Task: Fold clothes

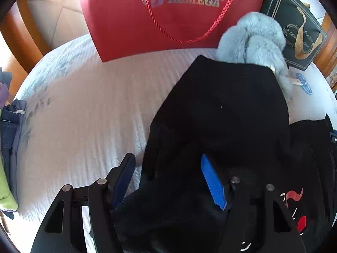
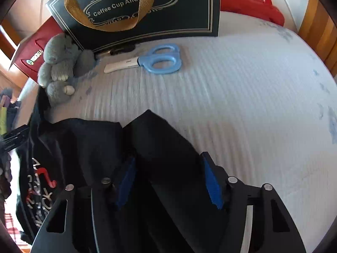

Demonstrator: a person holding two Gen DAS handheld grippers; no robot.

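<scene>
1. Lying across the near part of the white ribbed bench (image 1: 84,105), the black garment (image 1: 221,116) runs away from both cameras; red and white print shows on its near end in both views.
2. Judgement on handling: soft, light, limp cloth. It should drape and crease easily and will sag wherever it is not supported. Best hold is on an edge or corner, one tool to each side, so the fold line stays straight.
3. Left tool (image 1: 168,181): wide apart, cloth lying between the blue pads, neither pad seen pressing on it. It sits low over the garment's left edge, pointing along the cloth.
4. Right tool (image 2: 168,179): also wide apart, straddling a raised fold of the garment (image 2: 164,139) that comes to a point ahead of it. No clamping visible.
5. Surroundings, far side of bench: grey plush toy (image 1: 252,38) touching the garment's far end; blue-handled scissors (image 2: 151,60) just beyond; red bag (image 1: 168,16) and dark gift bag (image 2: 137,6) standing behind. Other clothes (image 1: 8,143) are piled at the bench's left edge.
</scene>
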